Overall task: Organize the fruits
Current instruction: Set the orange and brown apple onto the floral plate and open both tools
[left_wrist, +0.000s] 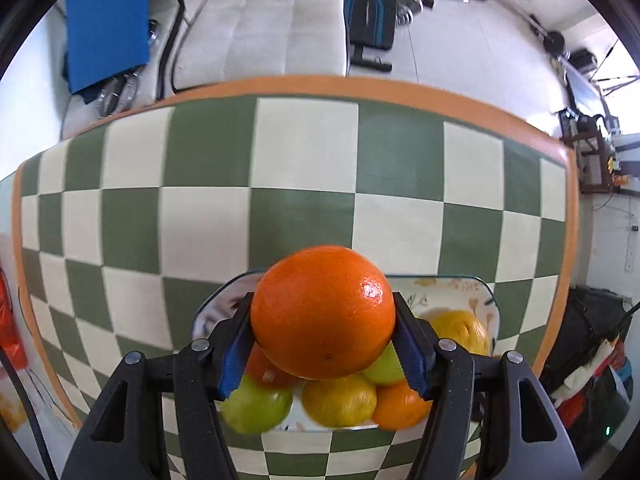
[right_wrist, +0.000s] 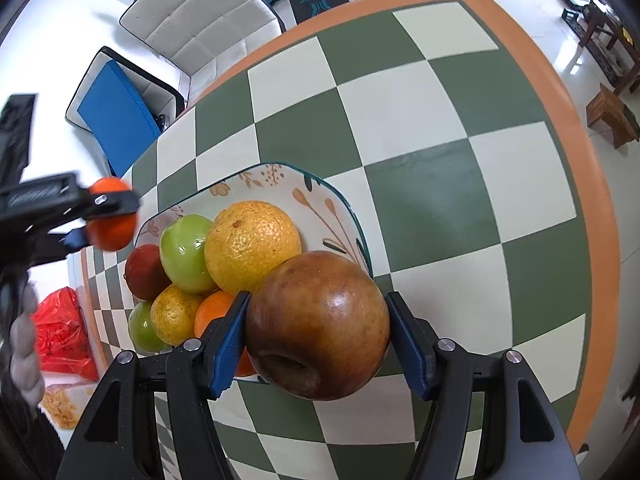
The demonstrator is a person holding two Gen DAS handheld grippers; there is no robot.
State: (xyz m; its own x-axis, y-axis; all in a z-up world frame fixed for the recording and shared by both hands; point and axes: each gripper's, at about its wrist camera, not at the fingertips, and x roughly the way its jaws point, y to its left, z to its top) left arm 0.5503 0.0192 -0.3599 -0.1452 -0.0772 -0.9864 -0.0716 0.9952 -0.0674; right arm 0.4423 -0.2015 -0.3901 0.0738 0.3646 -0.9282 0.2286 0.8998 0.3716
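My left gripper [left_wrist: 323, 336] is shut on a bright orange [left_wrist: 322, 311], held above a patterned plate [left_wrist: 472, 288]. On that plate lie a green apple [left_wrist: 256, 408], a yellow citrus [left_wrist: 339, 402], a small orange [left_wrist: 400, 406] and more fruit, partly hidden. My right gripper [right_wrist: 318, 336] is shut on a brown-red apple [right_wrist: 318, 326], just above the plate's [right_wrist: 280, 178] near right edge. In the right wrist view the plate carries a large yellow orange [right_wrist: 252, 246], a green apple [right_wrist: 186, 252] and a dark red fruit [right_wrist: 145, 272]. The left gripper [right_wrist: 86, 216] with its orange [right_wrist: 110, 220] hangs at the far left.
A green-and-cream checked tablecloth with an orange border [right_wrist: 460, 152] covers the table. A white chair [left_wrist: 260, 28] and a blue pad [left_wrist: 106, 20] stand beyond the far edge. A red bag [right_wrist: 64, 332] lies off the table's left side. A weight bench [left_wrist: 370, 12] stands on the floor.
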